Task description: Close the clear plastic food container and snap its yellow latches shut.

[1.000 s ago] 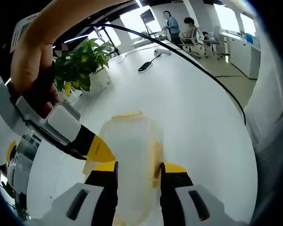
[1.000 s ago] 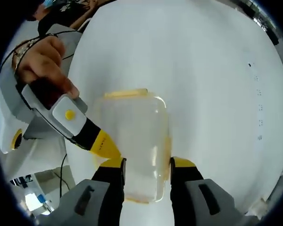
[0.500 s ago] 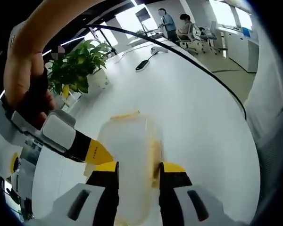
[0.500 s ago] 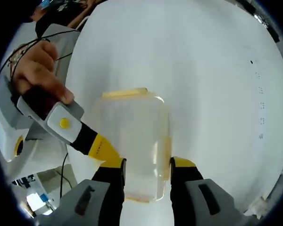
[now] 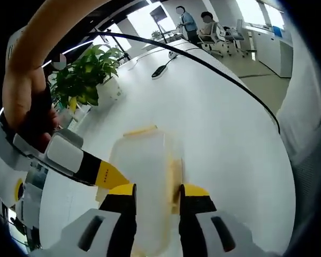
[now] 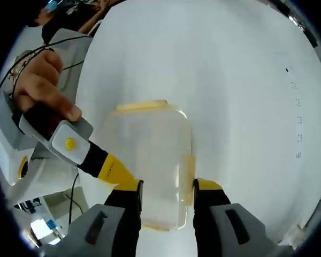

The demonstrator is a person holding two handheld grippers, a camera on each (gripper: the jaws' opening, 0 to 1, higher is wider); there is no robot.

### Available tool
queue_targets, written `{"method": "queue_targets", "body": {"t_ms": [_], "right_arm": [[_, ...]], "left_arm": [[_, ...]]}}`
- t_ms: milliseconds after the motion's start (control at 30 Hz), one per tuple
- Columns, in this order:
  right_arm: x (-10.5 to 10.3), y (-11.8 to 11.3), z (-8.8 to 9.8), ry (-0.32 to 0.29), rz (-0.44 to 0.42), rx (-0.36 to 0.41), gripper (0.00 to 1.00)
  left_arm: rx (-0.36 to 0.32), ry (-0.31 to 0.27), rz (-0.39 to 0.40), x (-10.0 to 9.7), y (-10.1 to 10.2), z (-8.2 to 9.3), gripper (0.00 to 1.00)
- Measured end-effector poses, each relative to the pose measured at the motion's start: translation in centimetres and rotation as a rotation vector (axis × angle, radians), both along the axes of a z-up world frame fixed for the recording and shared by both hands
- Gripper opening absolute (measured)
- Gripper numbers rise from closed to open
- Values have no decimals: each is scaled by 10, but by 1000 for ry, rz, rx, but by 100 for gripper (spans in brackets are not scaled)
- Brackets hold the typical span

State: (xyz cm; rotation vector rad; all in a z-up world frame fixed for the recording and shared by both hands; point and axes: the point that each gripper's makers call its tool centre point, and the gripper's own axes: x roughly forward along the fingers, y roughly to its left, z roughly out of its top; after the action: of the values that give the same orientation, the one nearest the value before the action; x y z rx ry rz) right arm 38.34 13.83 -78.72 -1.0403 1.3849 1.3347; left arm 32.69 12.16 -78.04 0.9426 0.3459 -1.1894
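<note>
On the table: the clear plastic food container [image 6: 152,166] lies flat on the white table [image 6: 230,80], its lid looking down already, between the jaws of both my grippers.
Latches: a yellow latch [image 6: 142,106] shows on the far short end and another yellow latch [image 6: 189,171] on the long side by my right jaw; whether either is snapped I cannot tell.
Right gripper [image 6: 167,195]: jaws parted to the container's width, one on each long side; real grip or just straddling, I cannot tell.
Left gripper [image 5: 151,199]: same stance, jaws astride the container [image 5: 144,176], contact unclear.
Handling: I judge it light, thin-walled and slick, so it may skid or flex; better to press on the stiff rim at each latch than on the lid's middle.
Around: a potted plant [image 5: 85,80] and a cable [image 5: 214,69] sit well apart.
</note>
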Motion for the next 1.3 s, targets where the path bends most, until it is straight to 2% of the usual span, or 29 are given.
{"method": "queue_targets", "body": {"t_ms": [467,500,533,600,1100,1300], "right_arm": [[2,0,-1,17,5,-11,35],[1,0,-1,20,6,-14,35],[1,0,-2,16,8,-13,35],[0,0,-1,17,5,-15,35],[-5,-2,-1,31,-25,39,34],[-6,-2,2,85,-34,67,32]], "left_arm": [[15,-21,-3,1,-1,0,22],[25,-86,-25,7,-4,2,21],[23,-35,-16,-1,-5,-5,21],[25,-38,-9,0,0,-2,21],[14,-45,0,1,-1,0,21],[13,-45,1,1,-1,-1,21]]}}
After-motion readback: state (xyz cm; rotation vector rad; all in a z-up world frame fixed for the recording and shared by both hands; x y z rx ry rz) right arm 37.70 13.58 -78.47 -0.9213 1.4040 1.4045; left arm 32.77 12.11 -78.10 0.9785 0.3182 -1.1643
